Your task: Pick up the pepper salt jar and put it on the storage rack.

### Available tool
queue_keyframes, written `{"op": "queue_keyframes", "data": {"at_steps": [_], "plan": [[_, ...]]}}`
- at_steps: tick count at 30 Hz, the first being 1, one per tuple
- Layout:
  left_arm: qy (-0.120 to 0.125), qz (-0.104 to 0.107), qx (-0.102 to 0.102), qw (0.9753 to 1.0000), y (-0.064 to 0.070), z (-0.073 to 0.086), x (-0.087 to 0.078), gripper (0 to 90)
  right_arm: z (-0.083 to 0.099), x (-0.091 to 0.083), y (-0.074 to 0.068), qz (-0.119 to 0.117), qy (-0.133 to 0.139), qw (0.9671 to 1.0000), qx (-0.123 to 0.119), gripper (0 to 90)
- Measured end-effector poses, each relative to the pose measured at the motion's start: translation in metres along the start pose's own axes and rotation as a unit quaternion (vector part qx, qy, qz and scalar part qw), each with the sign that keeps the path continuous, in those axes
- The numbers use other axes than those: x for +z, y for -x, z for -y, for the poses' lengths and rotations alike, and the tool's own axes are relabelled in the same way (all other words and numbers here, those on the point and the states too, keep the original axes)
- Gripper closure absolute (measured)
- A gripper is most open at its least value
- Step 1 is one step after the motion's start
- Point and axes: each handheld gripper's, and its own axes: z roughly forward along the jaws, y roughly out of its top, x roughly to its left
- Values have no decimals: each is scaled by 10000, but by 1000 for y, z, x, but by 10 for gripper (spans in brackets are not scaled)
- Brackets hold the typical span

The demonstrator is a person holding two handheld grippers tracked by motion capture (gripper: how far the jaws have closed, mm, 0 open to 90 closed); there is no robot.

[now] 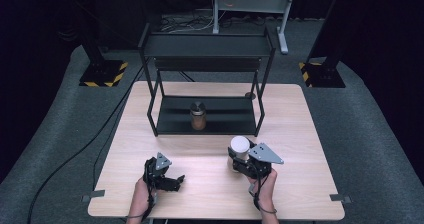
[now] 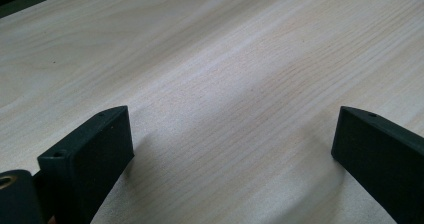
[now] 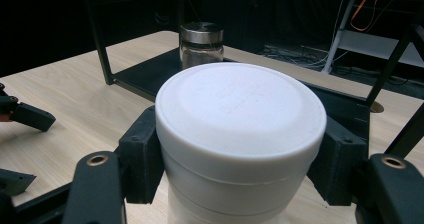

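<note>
Your right hand-held gripper [image 1: 240, 160] is clamped on the white-lidded jar [image 3: 240, 134]: in the right gripper view its two black jaws press against the jar's opposite sides just under the lid, and the jar stands upright between them, its long axis vertical. In the high view you hold it at the near right part of the tabletop [image 1: 300, 114], just in front of the black rack [image 1: 207, 115]; whether its base rests on the wood or hangs just above it cannot be told. Your left hand-held gripper [image 1: 170, 180] sits at the near left, well apart from the jar, with its jaws spread wide and nothing between them but bare wood grain in the left gripper view. Ahead of the held jar, and a little to its left as you look forward, a glass jar with a metal lid [image 1: 198, 115] stands upright on the rack's lower shelf [image 1: 225, 115], with free shelf to its right. That is the relation the coming move likely turns on: the shelf lies straight forward of your right hand, which is the nearer one and already carries the load, so the jar would probably travel forward and stay upright, passing under the rack's upper tray [image 1: 207, 45] and between its front posts, clear of the glass jar.
</note>
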Motion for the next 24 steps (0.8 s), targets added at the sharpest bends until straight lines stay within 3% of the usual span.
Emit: {"op": "queue_keyframes", "data": {"at_steps": [24], "plan": [[15,4,9,10000,0,0,0,31,-7,23,5,13,-71,9999,74,332]]}}
